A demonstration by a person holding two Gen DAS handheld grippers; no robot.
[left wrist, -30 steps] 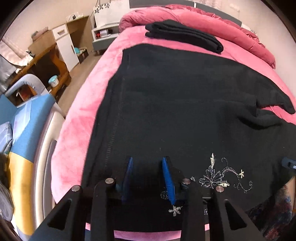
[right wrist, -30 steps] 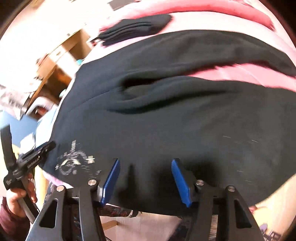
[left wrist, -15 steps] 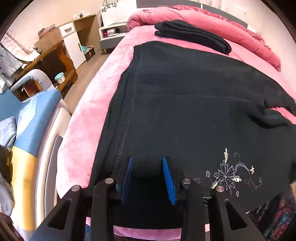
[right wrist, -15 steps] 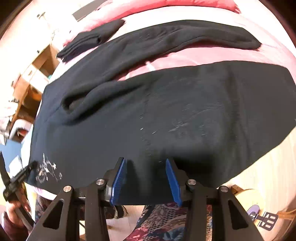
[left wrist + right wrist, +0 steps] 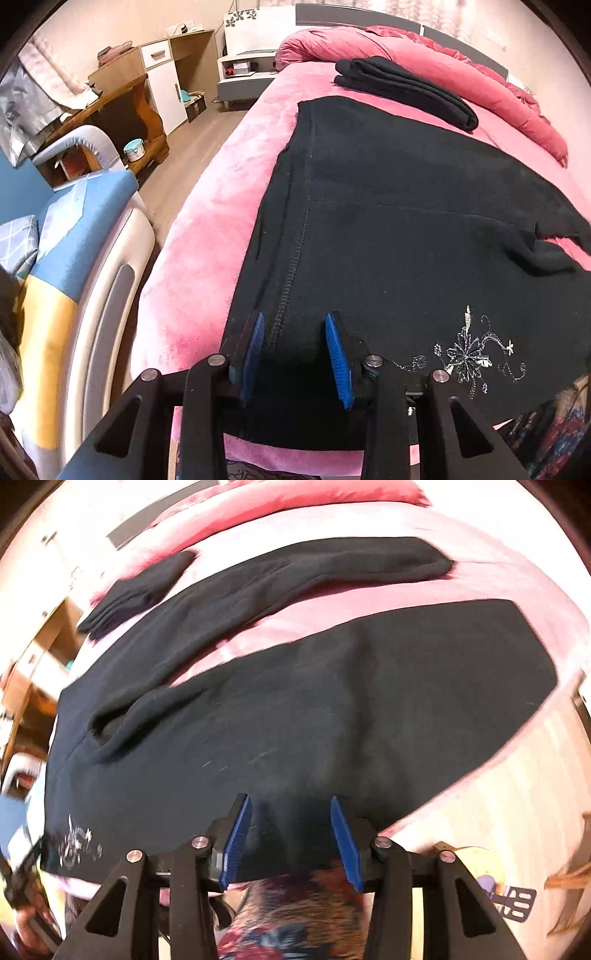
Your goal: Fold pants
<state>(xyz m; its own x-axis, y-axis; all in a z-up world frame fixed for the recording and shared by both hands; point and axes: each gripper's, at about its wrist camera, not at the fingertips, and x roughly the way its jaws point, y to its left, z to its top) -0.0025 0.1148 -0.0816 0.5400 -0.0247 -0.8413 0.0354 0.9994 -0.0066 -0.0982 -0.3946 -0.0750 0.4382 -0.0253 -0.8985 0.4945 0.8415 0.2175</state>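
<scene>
Black pants [image 5: 388, 229] lie spread flat across the pink blanket [image 5: 207, 236] of the bed, waistband toward the left side, both legs running off to the right. In the right wrist view the two legs are apart, with a strip of pink showing between them; the near leg [image 5: 332, 716] reaches the bed's near edge. A silver floral embroidery [image 5: 469, 354] sits near the waist at the near edge.

My left gripper [image 5: 295, 354] hovers over the waistband corner, its blue pads [image 5: 255, 347] apart, straddling the stitched side seam [image 5: 295, 258]. I cannot tell whether the pads touch the cloth.

My right gripper [image 5: 291, 838] is over the near edge of the near leg, jaws apart, with nothing clamped between them.

A second folded black garment [image 5: 402, 92] rests farther up the bed, just beside the rolled pink duvet [image 5: 443, 70].
</scene>
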